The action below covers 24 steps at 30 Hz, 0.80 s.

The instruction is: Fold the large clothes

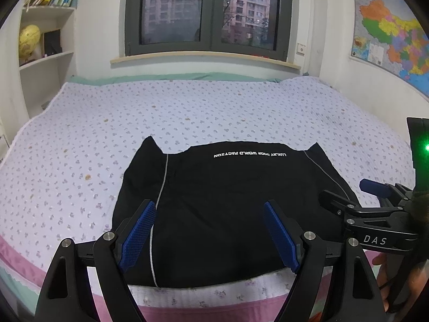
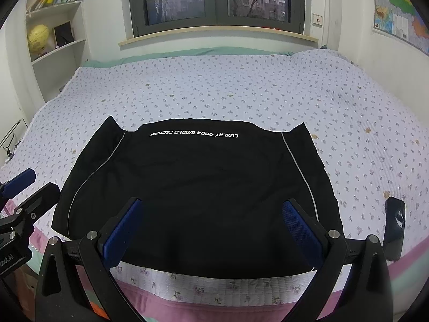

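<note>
Both jaws apart, empty, over the garment (image 1: 228, 209); I'd have left gripper (image 1: 209, 238) and right gripper (image 2: 211, 236) pinch the lower-frame hem corners evenly.

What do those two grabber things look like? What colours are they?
Both are black with blue, bumpy pads. The left gripper has two wide black arms with round silver bolts, and so does the right gripper. Seen from the left camera, the right one has white letters "DAS" on its side and a green light glowing above it.
</note>
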Tool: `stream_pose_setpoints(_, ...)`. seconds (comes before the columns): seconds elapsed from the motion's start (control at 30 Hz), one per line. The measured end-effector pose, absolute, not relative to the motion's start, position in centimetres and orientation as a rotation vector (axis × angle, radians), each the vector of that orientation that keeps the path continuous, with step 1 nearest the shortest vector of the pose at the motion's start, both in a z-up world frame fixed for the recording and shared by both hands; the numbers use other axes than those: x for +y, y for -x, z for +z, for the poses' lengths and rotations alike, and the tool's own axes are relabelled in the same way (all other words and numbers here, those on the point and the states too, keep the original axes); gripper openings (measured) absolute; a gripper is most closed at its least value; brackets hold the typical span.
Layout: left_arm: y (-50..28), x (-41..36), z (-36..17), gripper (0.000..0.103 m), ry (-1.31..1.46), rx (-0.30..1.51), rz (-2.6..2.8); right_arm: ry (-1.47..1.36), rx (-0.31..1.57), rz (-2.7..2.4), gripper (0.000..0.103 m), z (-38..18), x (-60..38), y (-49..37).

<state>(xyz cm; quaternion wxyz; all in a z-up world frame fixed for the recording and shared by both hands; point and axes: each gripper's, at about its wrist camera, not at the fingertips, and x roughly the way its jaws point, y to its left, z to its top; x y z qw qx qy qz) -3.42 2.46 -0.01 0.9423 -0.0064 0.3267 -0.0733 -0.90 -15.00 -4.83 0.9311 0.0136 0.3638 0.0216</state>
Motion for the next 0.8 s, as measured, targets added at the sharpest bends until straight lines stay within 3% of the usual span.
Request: stream_pose_setpoints(0.8,3.59,2.42,-0.18,0.083,0.006,0.659,-0.144,-0.032,0.755,0.052,0.103,-5.06,-15.04,1.09)
